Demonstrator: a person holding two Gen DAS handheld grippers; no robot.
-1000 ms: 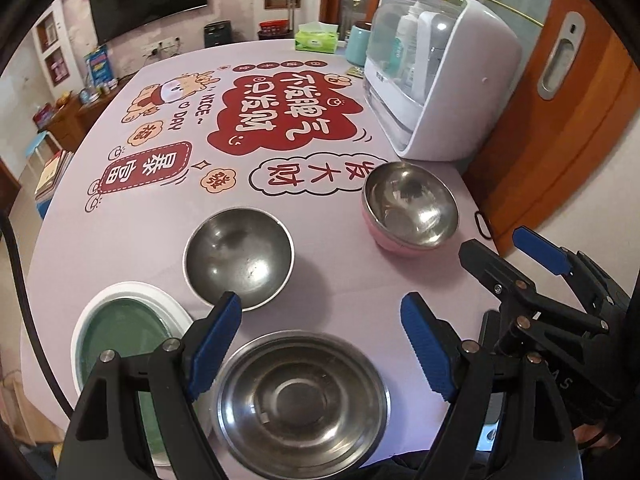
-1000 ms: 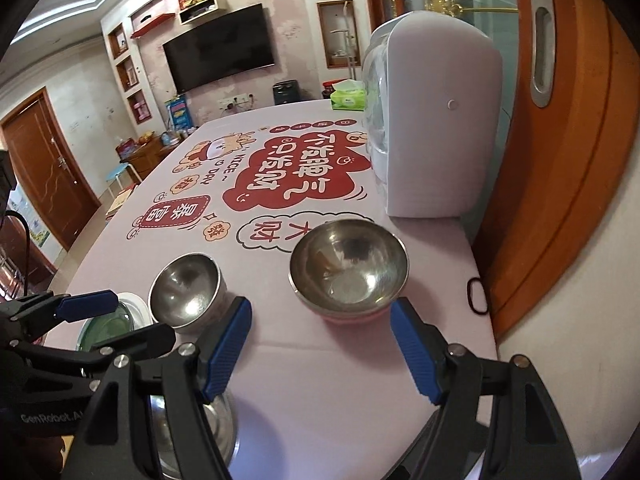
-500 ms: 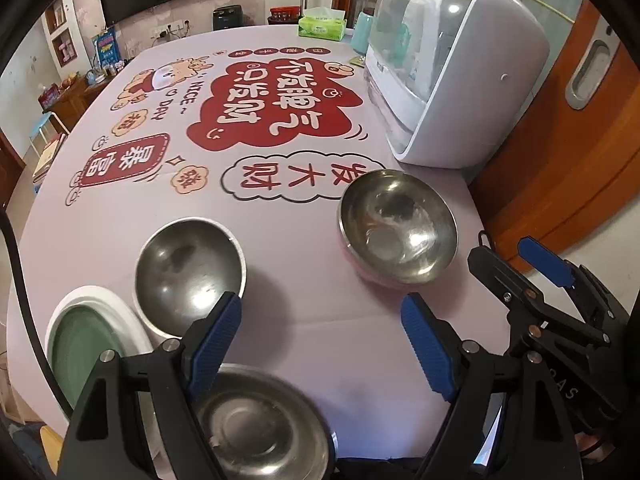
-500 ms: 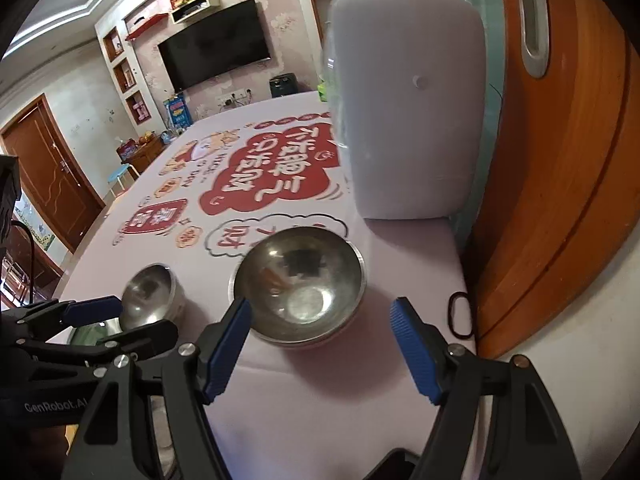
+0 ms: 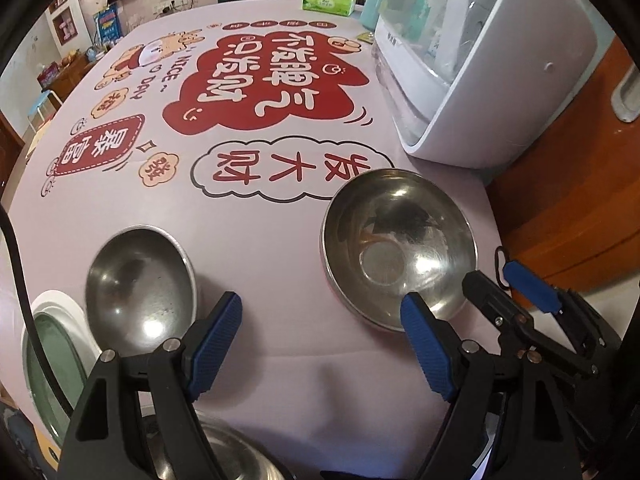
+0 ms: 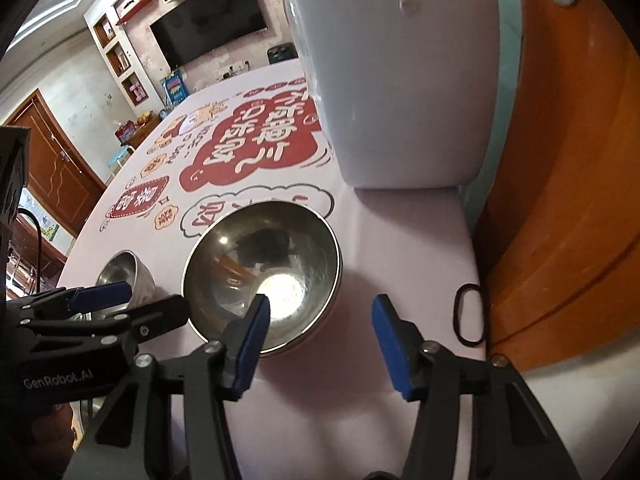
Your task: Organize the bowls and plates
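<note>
A large steel bowl with a pink outside (image 5: 398, 240) stands on the table near the right edge; it also shows in the right wrist view (image 6: 264, 272). A smaller steel bowl (image 5: 138, 286) stands to its left, and shows in the right wrist view (image 6: 120, 274). A green plate with a white rim (image 5: 52, 352) lies at the far left. Another steel bowl (image 5: 240, 460) sits under my left gripper. My left gripper (image 5: 320, 340) is open and empty, between the two bowls. My right gripper (image 6: 320, 336) is open and empty, its left finger over the large bowl's near rim.
A white dish cabinet with a clear door (image 5: 472, 60) stands at the back right of the table. A black hair tie (image 6: 468, 314) lies at the right table edge beside an orange wooden door (image 6: 560, 200). A green tissue box (image 5: 328, 0) sits far back.
Both grippers moved forward and to the right, toward the large bowl. The right gripper's fingers now reach the bowl's near rim. The nearest steel bowl slipped under the left gripper.
</note>
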